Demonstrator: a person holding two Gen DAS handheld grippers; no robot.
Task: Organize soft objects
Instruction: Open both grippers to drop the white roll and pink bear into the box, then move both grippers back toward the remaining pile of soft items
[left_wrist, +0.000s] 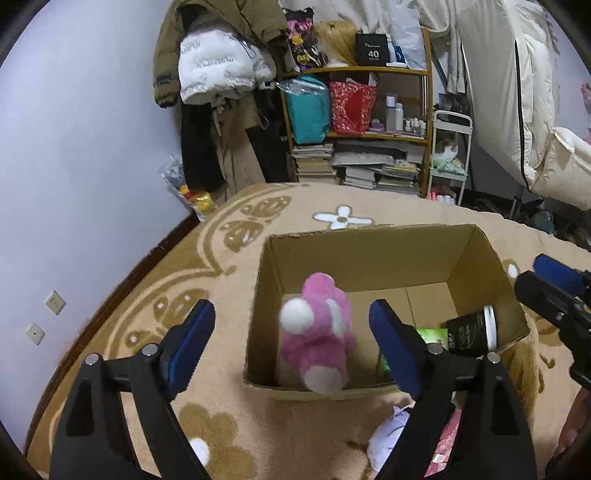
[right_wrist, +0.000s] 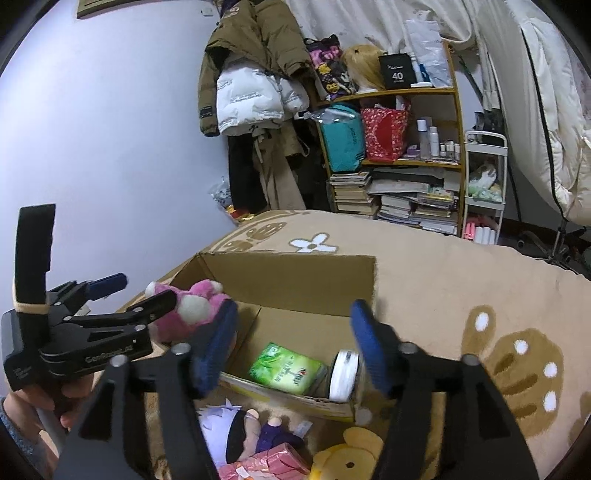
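A pink and white plush toy (left_wrist: 317, 339) hangs upright over the near left corner of an open cardboard box (left_wrist: 369, 258). It sits between the wide-apart blue pads of my left gripper (left_wrist: 291, 317), with a gap on both sides. In the right wrist view the same plush toy (right_wrist: 192, 310) shows beside the left gripper (right_wrist: 140, 291). My right gripper (right_wrist: 293, 317) stands open over the box's (right_wrist: 288, 273) near edge with nothing between its fingers. Inside the box lie a green packet (right_wrist: 284, 367) and a dark jar with a white lid (right_wrist: 343, 374).
The box rests on a beige flower-patterned rug (right_wrist: 461, 280). In front of it lie a white-haired doll (right_wrist: 225, 424), a yellow bear plush (right_wrist: 347, 454) and a pink packet (right_wrist: 266, 465). A shelf of bags and books (left_wrist: 369, 129) and hanging coats (left_wrist: 221, 74) stand behind.
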